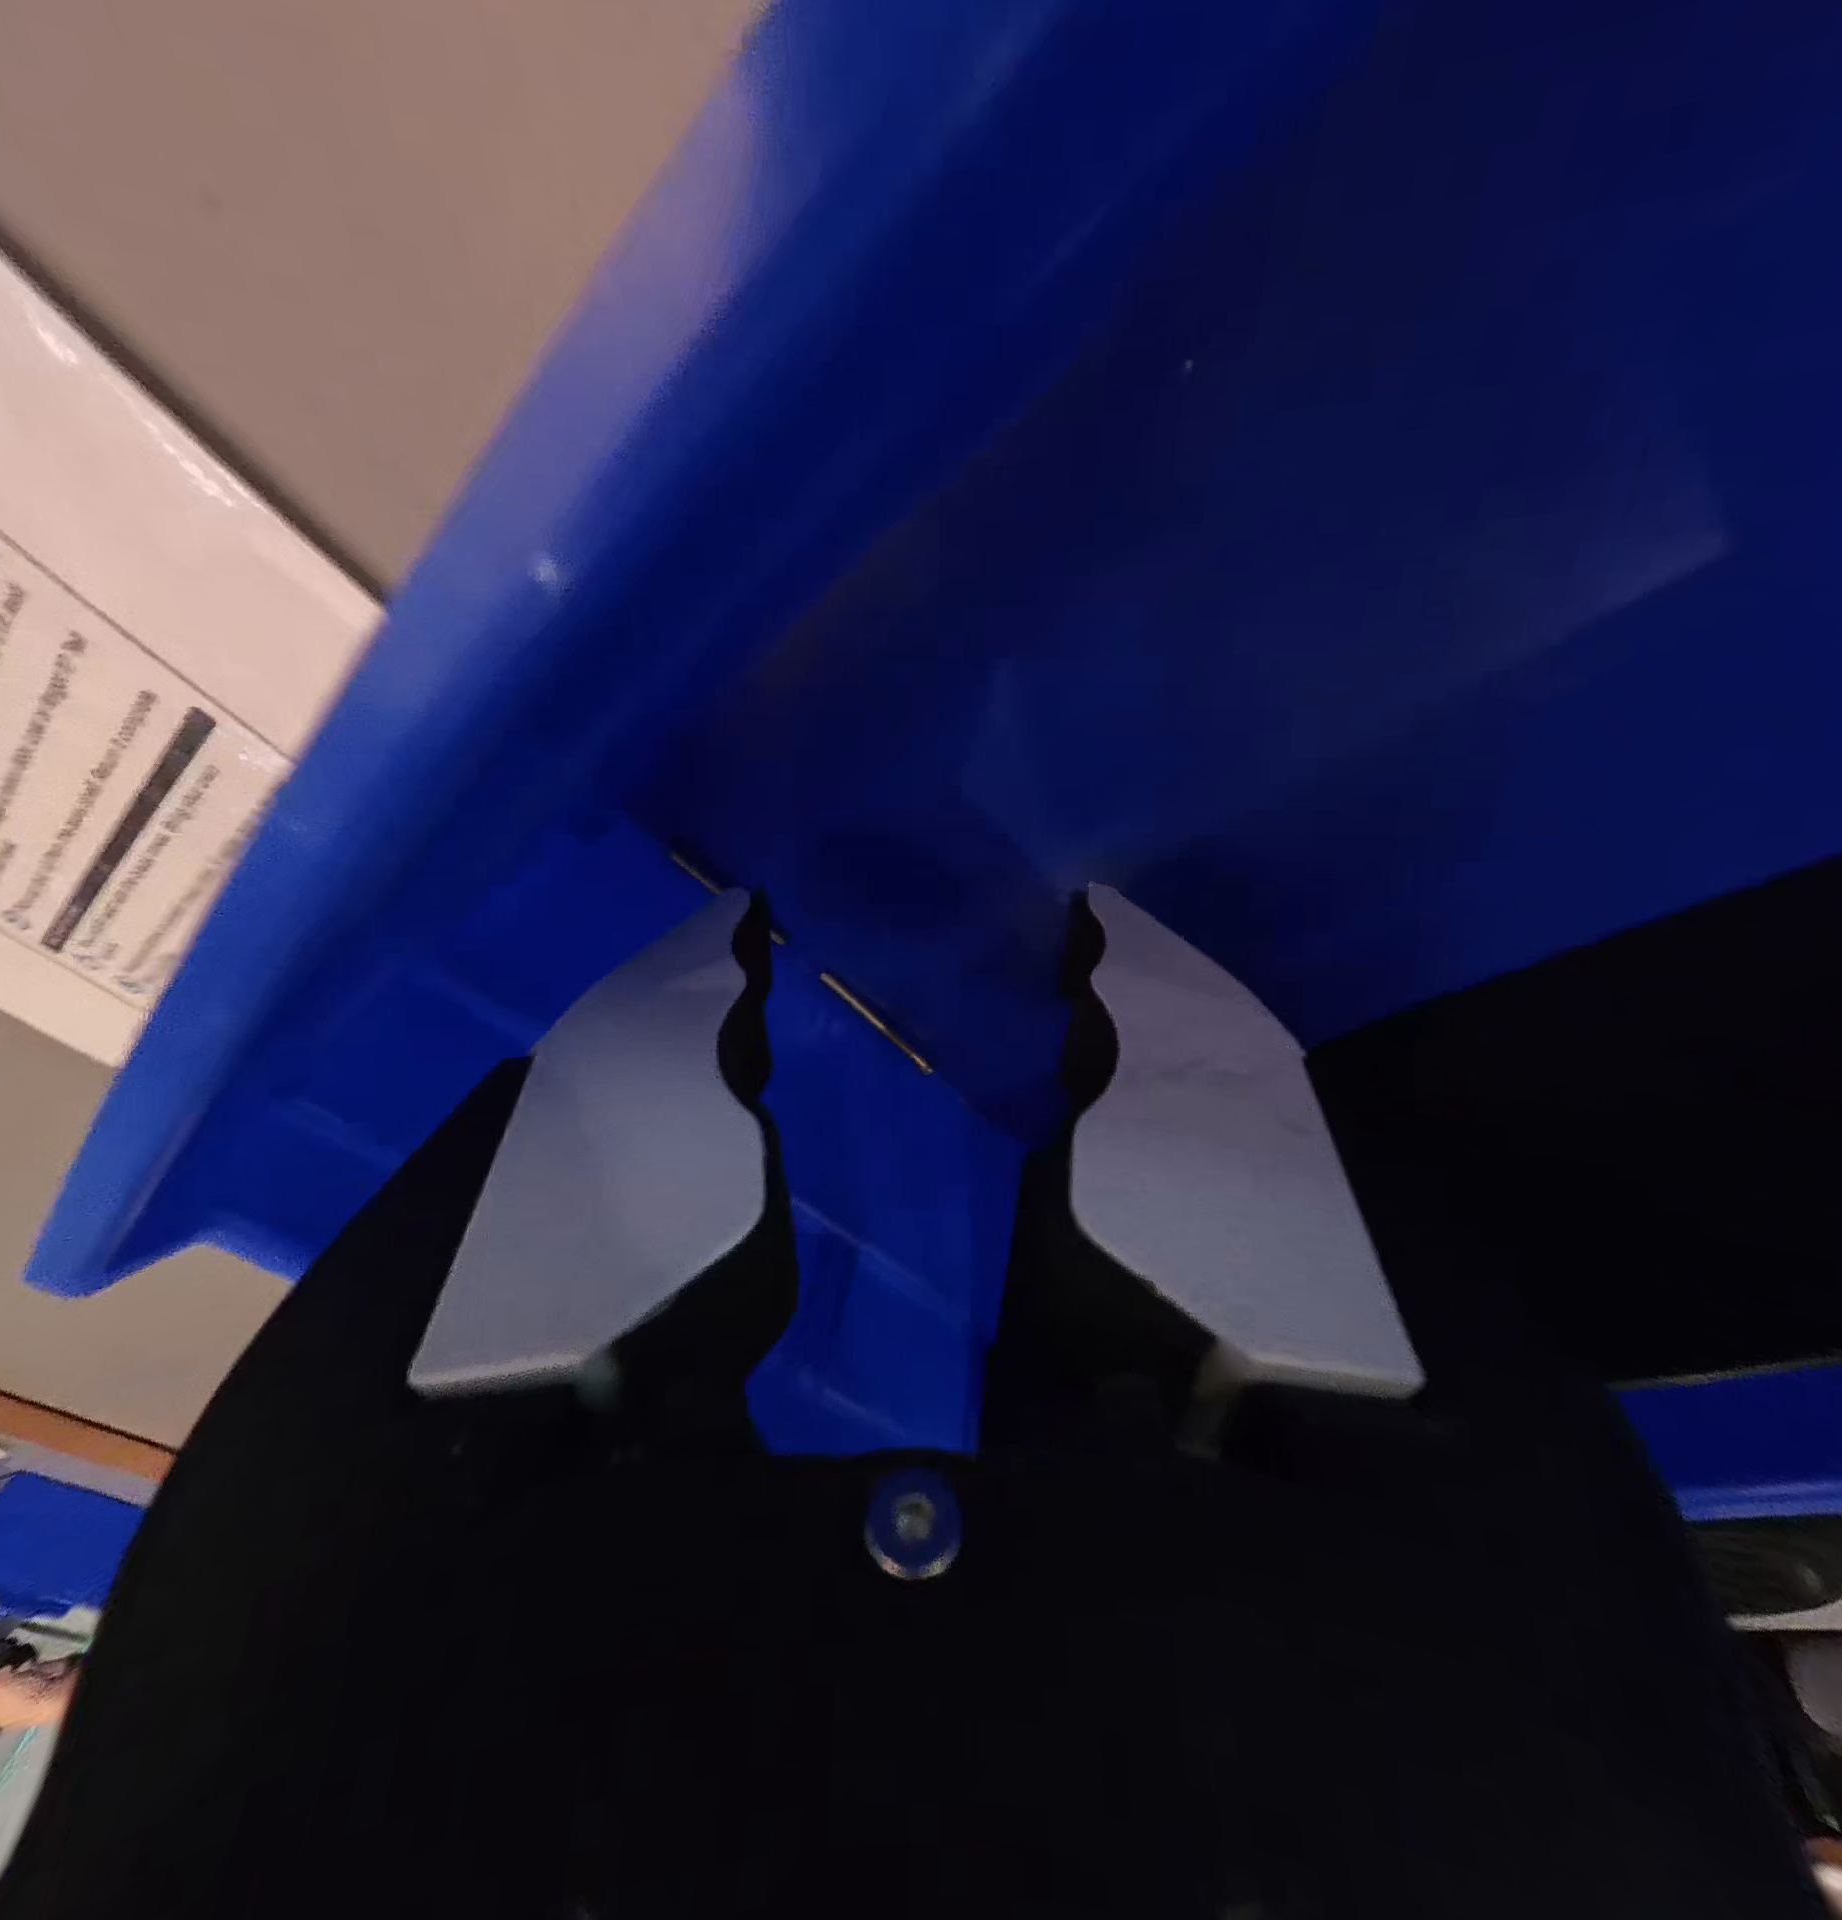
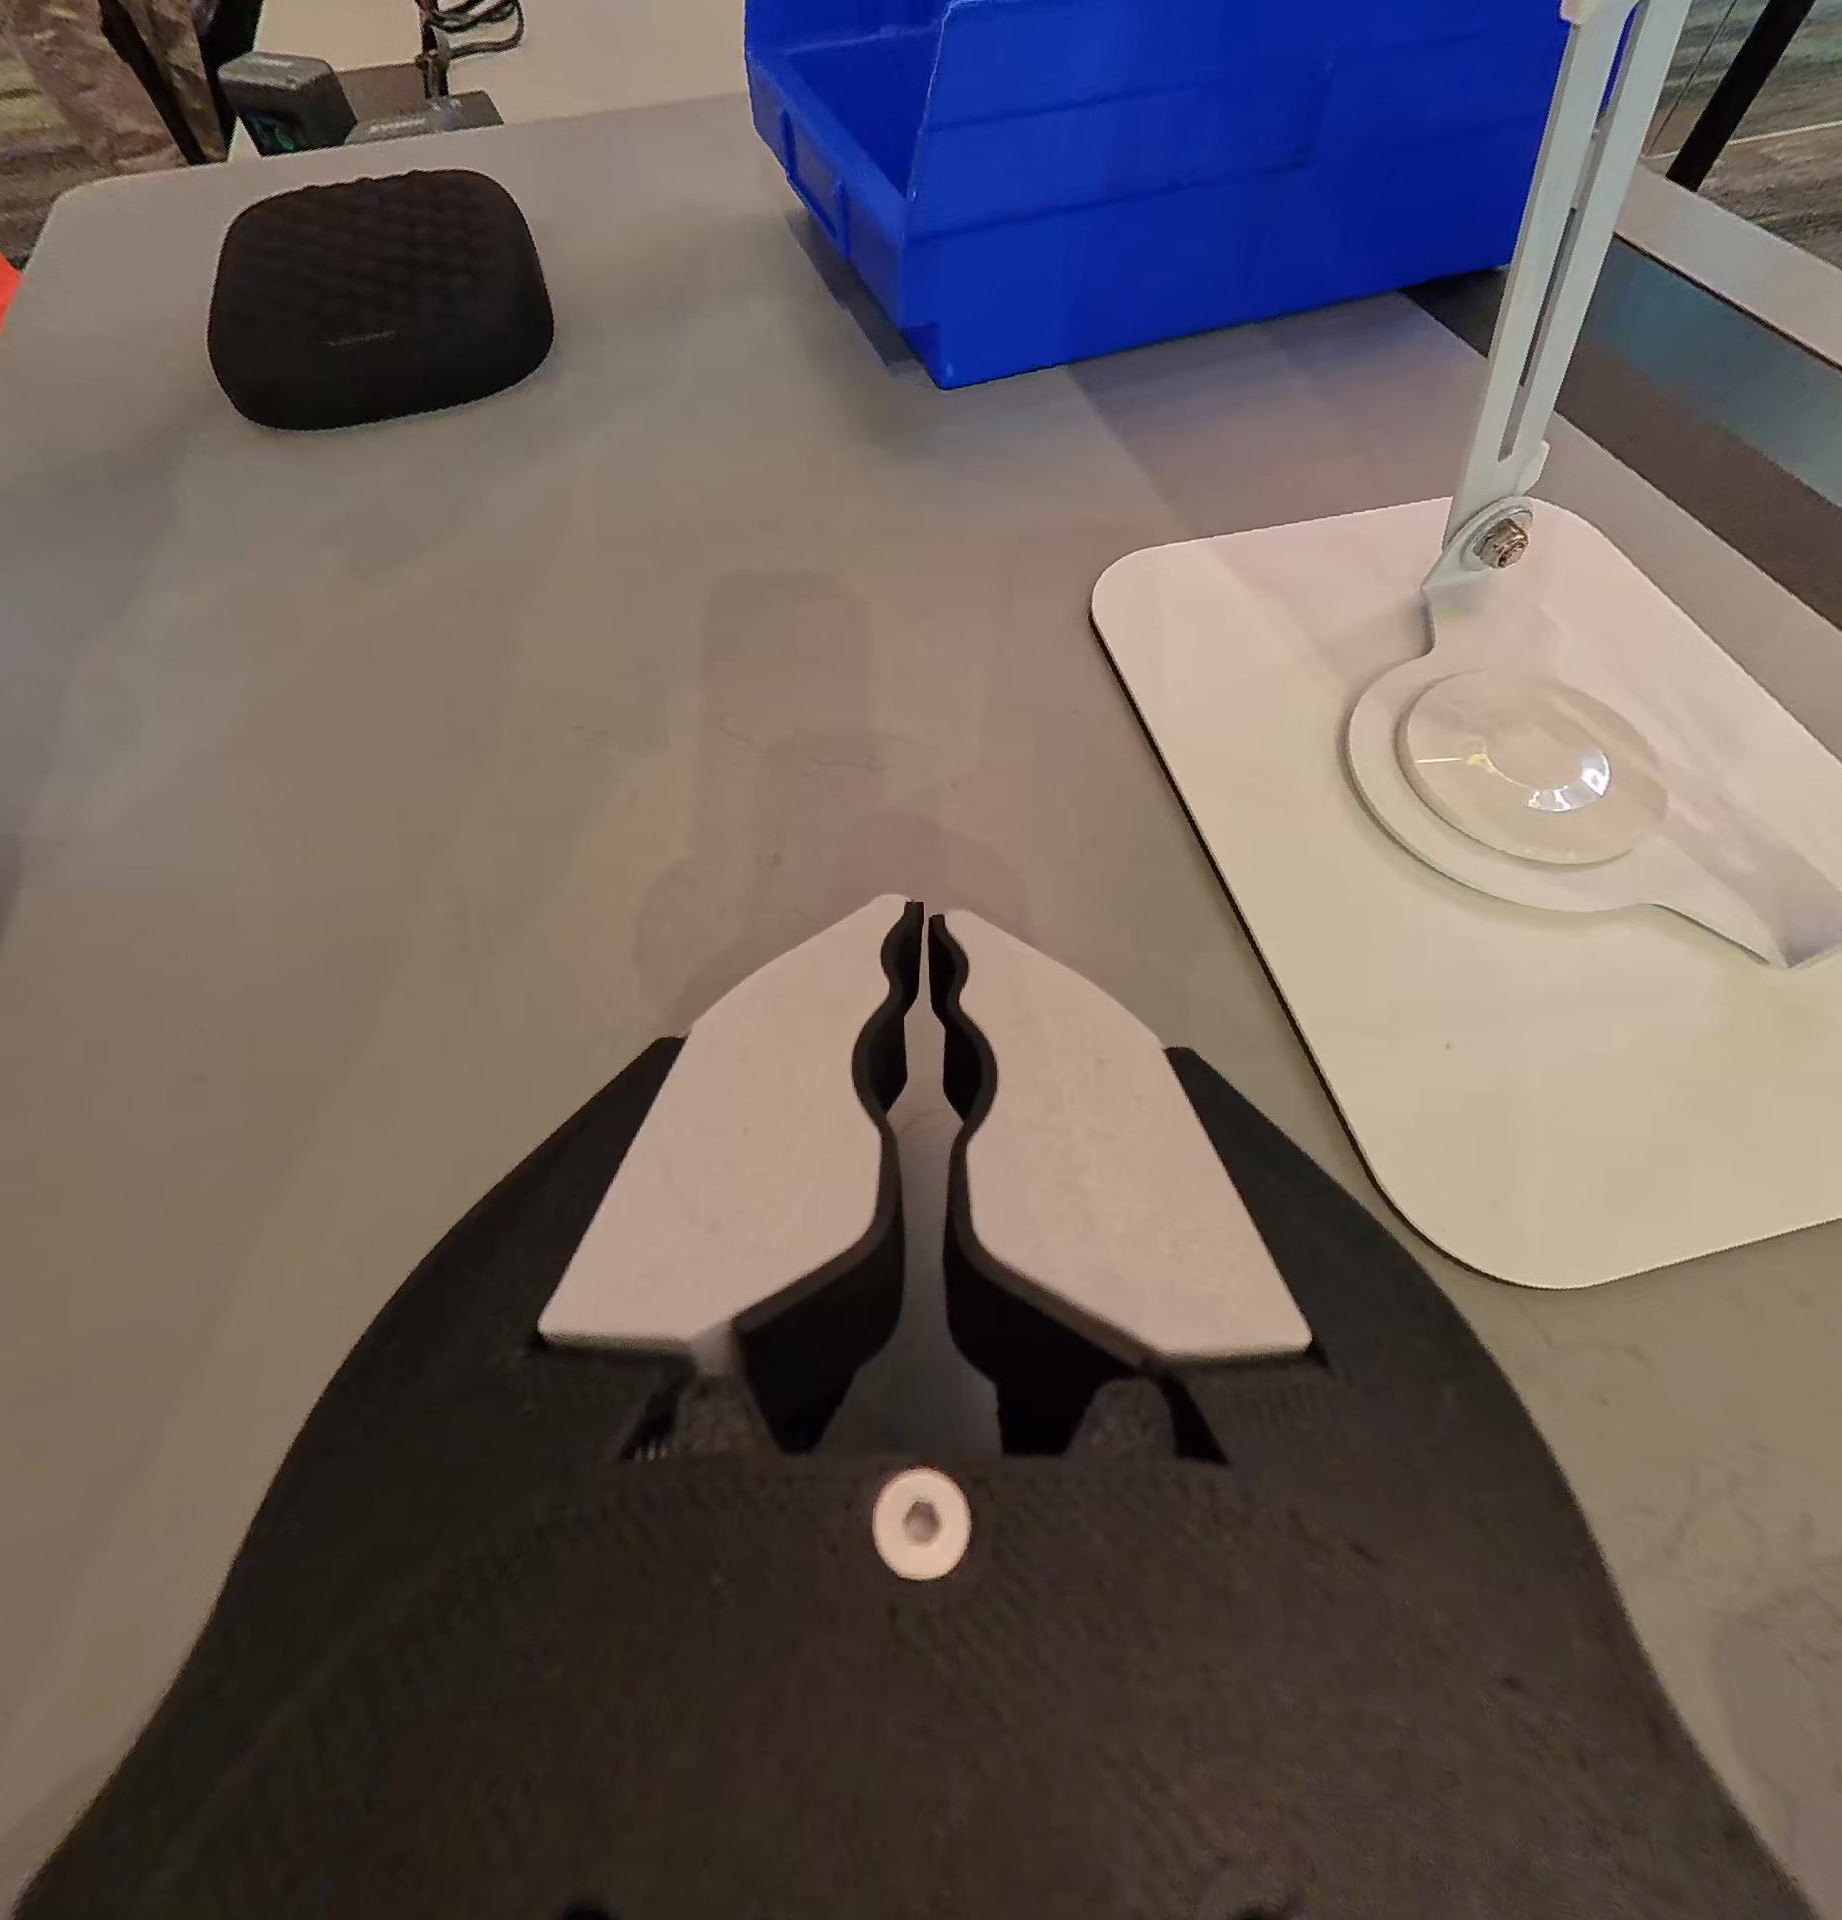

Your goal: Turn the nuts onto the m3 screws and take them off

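In the left wrist view a large blue plastic bin point(image 1: 1104, 416) fills most of the frame, very close and blurred. My left gripper point(image 1: 912, 904) is open, its fingers well apart. A ribbed edge of the bin lies between the fingers point(image 1: 626, 1122); I cannot tell whether the pads touch it. My right gripper point(image 2: 919, 914) is shut with nothing between its pads, and it hovers over the bare grey table point(image 2: 481, 727). A blue bin point(image 2: 1156, 208) stands at the table's far side in the right wrist view.
A black textured pouch-like case point(image 2: 377, 296) lies at the far left of the table. A white stand base point(image 2: 1468, 1039) with a round lens point(image 2: 1509, 769) and a slanted white arm point(image 2: 1561, 260) sits at the right. A white printed sheet point(image 1: 96, 675) hangs at the left. The left gripper's tips are roughly 50 cm from the right gripper's.
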Demonstrator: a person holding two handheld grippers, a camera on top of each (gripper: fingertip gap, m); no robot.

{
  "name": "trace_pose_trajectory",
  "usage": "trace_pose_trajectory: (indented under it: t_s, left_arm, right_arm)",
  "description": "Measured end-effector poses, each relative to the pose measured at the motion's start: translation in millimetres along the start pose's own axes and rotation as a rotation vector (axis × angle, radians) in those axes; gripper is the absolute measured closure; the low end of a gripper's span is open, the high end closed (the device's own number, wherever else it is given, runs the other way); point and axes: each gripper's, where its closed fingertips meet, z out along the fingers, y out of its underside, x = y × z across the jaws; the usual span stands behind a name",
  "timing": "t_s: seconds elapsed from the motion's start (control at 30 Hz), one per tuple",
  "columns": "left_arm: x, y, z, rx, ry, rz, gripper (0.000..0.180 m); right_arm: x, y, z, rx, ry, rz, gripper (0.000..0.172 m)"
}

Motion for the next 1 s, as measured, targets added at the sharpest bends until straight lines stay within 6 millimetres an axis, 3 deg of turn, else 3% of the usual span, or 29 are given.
trace_pose_trajectory:
  t_s: [0.27, 0.4, 0.57, 0.67, 0.73, 1.0]
  left_arm:
    - [31, 18, -1, -0.072, 0.137, 0.104, 0.12]
    - [34, 29, 5, -0.14, 0.16, 0.072, 0.118]
    - [39, 24, 11, -0.081, 0.195, 0.025, 0.154]
    - [36, 29, 13, -0.076, 0.148, 0.026, 0.164]
    - [44, 28, 13, -0.052, 0.181, 0.022, 0.18]
    - [37, 28, 13, -0.006, 0.084, 0.054, 0.18]
  right_arm:
    - [0, 0, 0, -0.001, -0.001, 0.003, 0.17]
    - [0, 0, 0, -0.001, 0.0, 0.003, 0.17]
    - [0, 0, -1, -0.002, 0.0, 0.001, 0.17]
    - [-1, 0, -1, -0.001, 0.002, 0.0, 0.17]
    - [-1, 0, -1, -0.002, 0.003, -0.002, 0.17]
    - [0, 0, -1, 0.0, 0.006, 0.002, 0.17]
